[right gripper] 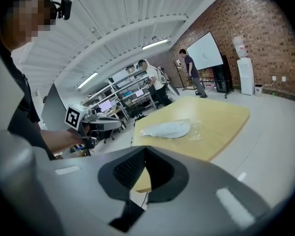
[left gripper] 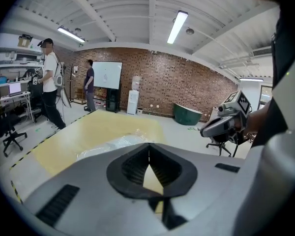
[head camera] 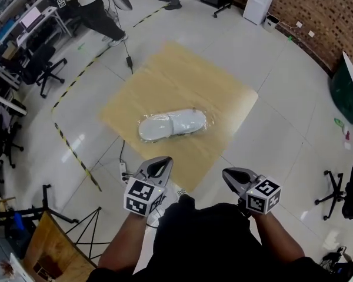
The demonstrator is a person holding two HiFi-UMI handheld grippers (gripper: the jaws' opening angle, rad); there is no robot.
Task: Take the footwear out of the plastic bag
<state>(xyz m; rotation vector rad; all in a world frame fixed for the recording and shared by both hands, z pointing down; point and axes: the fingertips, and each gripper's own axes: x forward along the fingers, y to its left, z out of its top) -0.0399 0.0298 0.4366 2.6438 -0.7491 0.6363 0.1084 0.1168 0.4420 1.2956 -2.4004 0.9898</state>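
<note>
We are looking down on a pale wooden tabletop, which is lying ahead of both grippers and well apart from them. A clear plastic bag is resting near its middle, ahead of the left gripper and ahead and to the left of the right gripper. A pair of slippers is lying inside the bag (whitish grey, as far as we are making out). We are holding the two grippers side by side, each with its jaws pressed together on nothing, and neither is touching the bag.
</note>
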